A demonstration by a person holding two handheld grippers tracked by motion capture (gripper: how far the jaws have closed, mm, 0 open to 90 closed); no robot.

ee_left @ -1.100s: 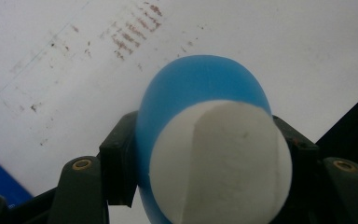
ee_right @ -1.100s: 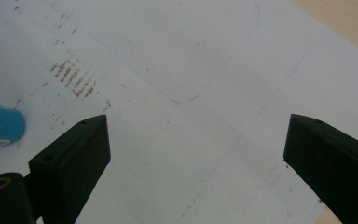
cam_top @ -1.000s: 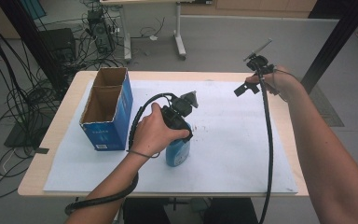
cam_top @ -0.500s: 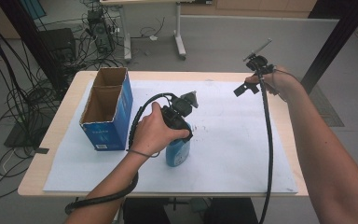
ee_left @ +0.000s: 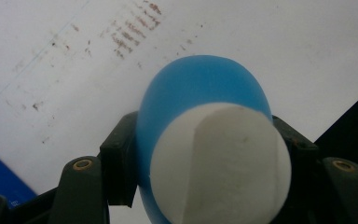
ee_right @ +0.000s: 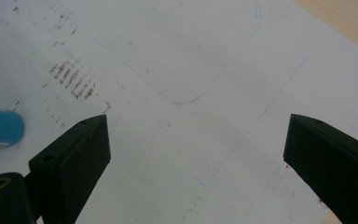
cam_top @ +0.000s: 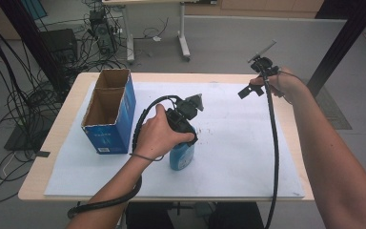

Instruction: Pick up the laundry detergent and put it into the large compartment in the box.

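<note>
A blue bottle with a white cap stands upright on the white paper sheet near the table's middle. My left gripper comes down on it from above and is shut on its upper part. In the left gripper view both black jaws press on the bottle's sides, with the left gripper centred over the cap. My right gripper hangs above the sheet's far right corner. It stands open over bare paper, and the bottle lies off at the left edge of that view.
An open-topped blue cardboard box stands on the sheet to the left of the bottle. The wooden table borders the sheet on all sides. Brown smudges mark the paper. Cables trail from both grippers toward the near edge.
</note>
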